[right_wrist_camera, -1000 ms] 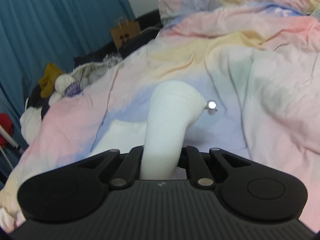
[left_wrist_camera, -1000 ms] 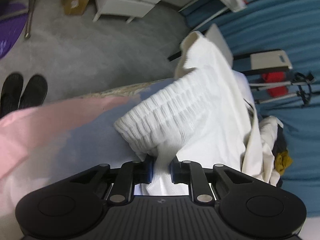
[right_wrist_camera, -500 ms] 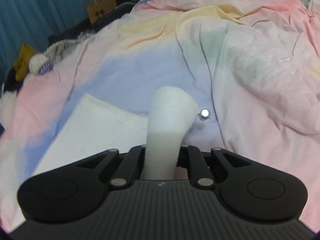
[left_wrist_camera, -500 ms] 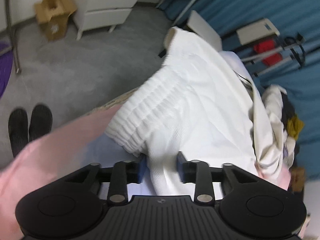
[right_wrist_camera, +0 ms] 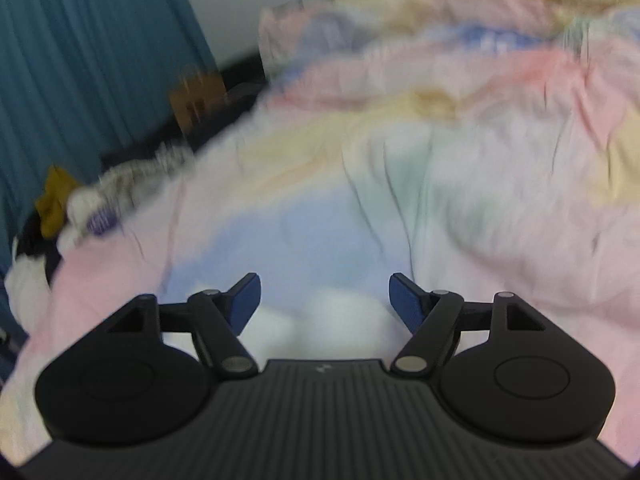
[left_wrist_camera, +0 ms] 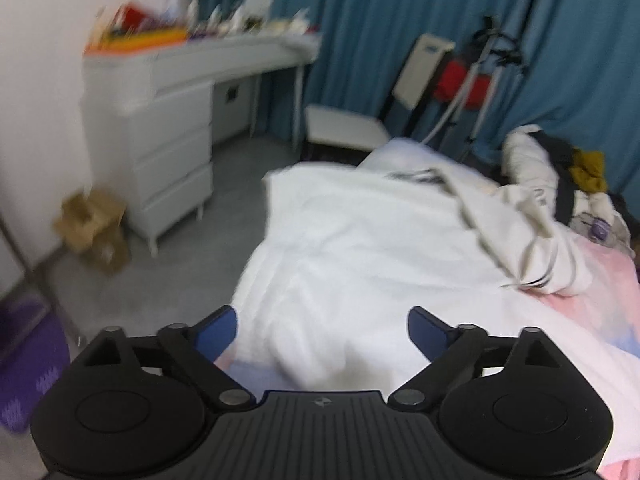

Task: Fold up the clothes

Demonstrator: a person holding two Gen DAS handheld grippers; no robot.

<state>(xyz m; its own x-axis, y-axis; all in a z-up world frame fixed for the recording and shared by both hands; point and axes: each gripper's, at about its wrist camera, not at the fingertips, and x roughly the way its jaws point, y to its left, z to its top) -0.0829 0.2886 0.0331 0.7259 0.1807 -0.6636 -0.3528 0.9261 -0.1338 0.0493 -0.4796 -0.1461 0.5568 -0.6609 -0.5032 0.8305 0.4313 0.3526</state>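
A: What sort of place is seen?

B: A home bedroom. A bed is covered by a pastel duvet (right_wrist_camera: 460, 184) in pink, yellow and blue, with white clothing (left_wrist_camera: 360, 248) spread near its edge.

A: What else marks it as lived-in?

B: Teal curtains (left_wrist_camera: 380, 40) are hung along the wall. A white desk with drawers (left_wrist_camera: 160, 128) is stood on a grey floor (left_wrist_camera: 168, 272), its top crowded with small items, too blurred to tell apart. A cardboard box (left_wrist_camera: 94, 228) is seen beside it, and a heap of mixed clothes (left_wrist_camera: 576, 176) by the curtain.

wrist views, angled down, bed (left_wrist_camera: 600, 280) shared
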